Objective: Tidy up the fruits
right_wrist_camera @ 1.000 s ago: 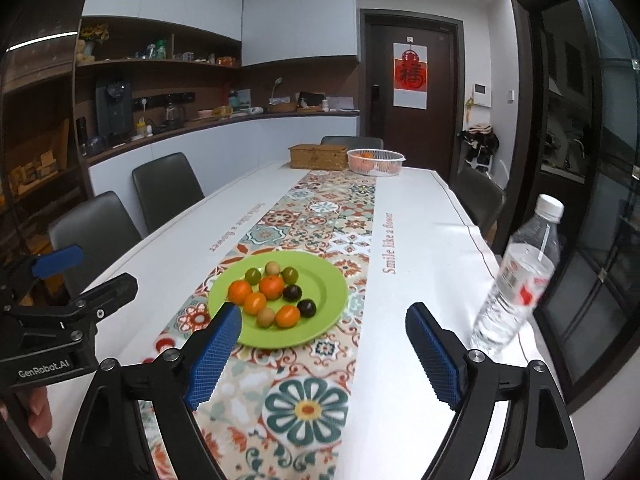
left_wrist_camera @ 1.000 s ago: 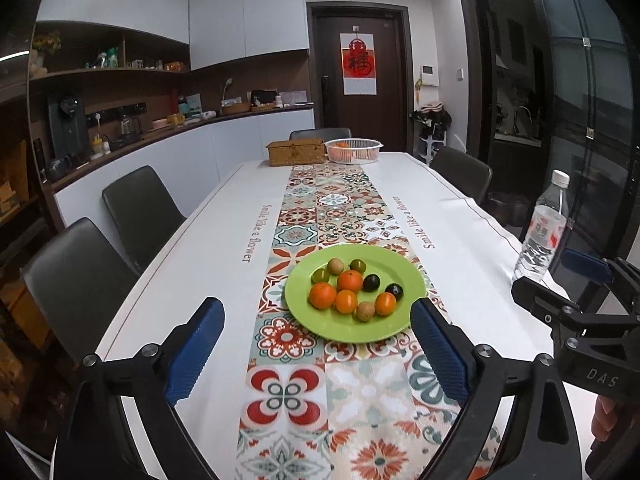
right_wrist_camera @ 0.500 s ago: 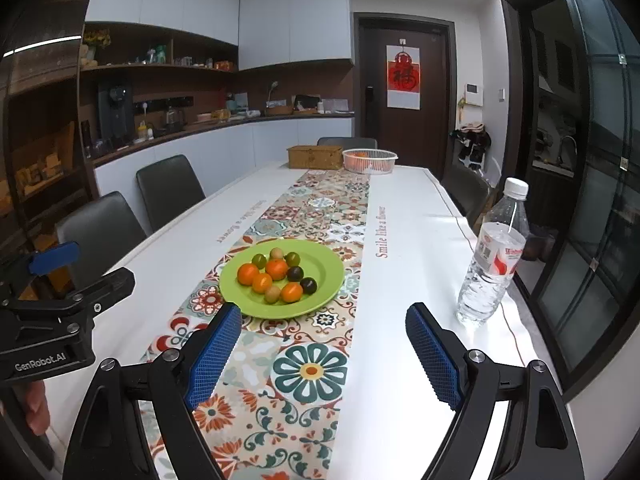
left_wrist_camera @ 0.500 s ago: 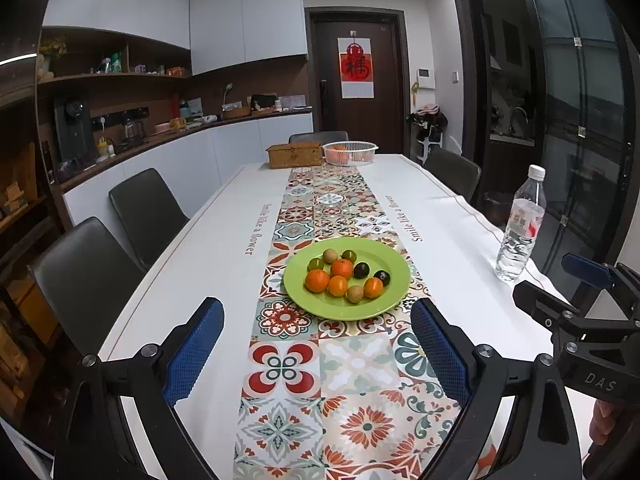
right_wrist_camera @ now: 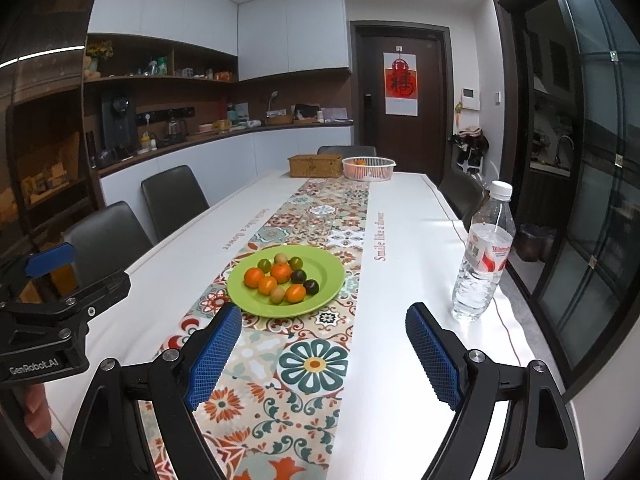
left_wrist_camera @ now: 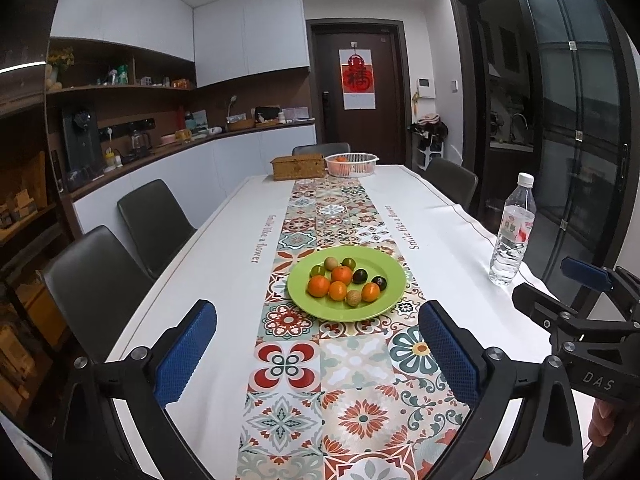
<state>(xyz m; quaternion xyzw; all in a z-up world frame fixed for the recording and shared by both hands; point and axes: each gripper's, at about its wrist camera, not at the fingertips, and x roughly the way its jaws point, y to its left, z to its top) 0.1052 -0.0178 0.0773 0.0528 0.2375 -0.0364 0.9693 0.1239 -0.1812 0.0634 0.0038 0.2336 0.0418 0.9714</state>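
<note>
At the centre of both wrist views lies a long white-clothed dining table (left_wrist_camera: 208, 264) with a colourful floral tile-patterned runner (left_wrist_camera: 332, 216) down its middle. On the runner sits a round lime-green plate (left_wrist_camera: 384, 304), holding a cluster of small fruits (left_wrist_camera: 344, 282): four orange citrus, three green ones, two tan ones and two dark, nearly black ones, all touching or just beside each other.

Across the bottom of the left wrist view, the left gripper (left_wrist_camera: 316, 352), black-armed with blue textured pads, has its jaws opening wide with nothing between them; only the runner shows in the gap, and the plate lies beyond the fingertips. Low in the right wrist view, the right gripper (right_wrist_camera: 322, 354) (same black arms and blue pads) also stands spread apart and empty, with the plate just past its left pad.

Toward the right of each frame a clear plastic water bottle with a white cap and red label (right_wrist_camera: 482, 256) stands upright on the white cloth, well apart from the plate. At the far end of the table, upper centre of the frame, a woven tan lidded box (left_wrist_camera: 298, 167) sits just beside a white slotted plastic basket (left_wrist_camera: 352, 164) containing something orange. Dark grey chairs (left_wrist_camera: 154, 220) line the table's left side.
</note>
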